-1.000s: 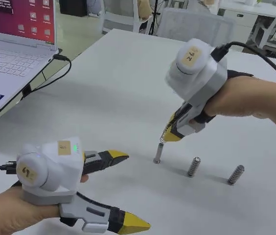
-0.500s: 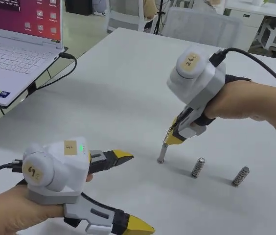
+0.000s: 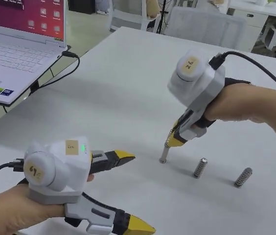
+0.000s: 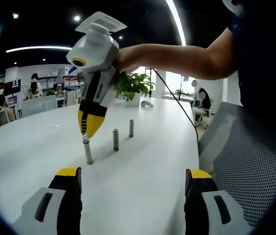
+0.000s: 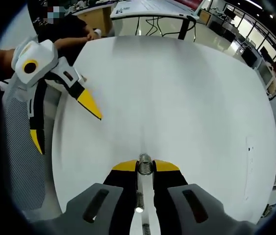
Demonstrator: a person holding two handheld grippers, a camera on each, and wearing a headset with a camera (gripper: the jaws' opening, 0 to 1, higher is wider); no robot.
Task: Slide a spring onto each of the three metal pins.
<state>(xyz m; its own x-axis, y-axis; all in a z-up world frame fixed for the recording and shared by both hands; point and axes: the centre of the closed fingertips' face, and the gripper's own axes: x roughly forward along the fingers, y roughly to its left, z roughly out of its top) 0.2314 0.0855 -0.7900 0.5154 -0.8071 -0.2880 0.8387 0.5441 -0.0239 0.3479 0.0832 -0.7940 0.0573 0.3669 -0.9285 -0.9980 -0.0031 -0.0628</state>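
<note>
Springs and pins stand toward the right of the white worktop (image 3: 128,83), so I start at the far left, where an open laptop (image 3: 15,49) sits on the worktop's edge with a black cable (image 3: 55,78) trailing from its side. Nearer me, low and left, is my left claw (image 3: 138,193). Its yellow-tipped jaws are spread wide apart with nothing between them, and it hangs just above the worktop, pointing toward the pins.

Next comes the bare pin (image 3: 164,155), upright on its flat base and the leftmost of the three. My right claw (image 3: 171,143) comes down onto it at a slant from above, jaws clenched on a spring (image 4: 84,131). In the right gripper view the coil shows end-on, pinched between the two yellow tips. In the left gripper view the spring hangs below the tips with its lower end meeting the top of the pin. I cannot tell whether it has begun to go over it.

Right of that stands the middle pin (image 3: 200,168), a spring sleeved down its shaft. Furthest right is the third pin (image 3: 243,177), likewise wearing a spring. The three stand in a row, apart from one another.
</note>
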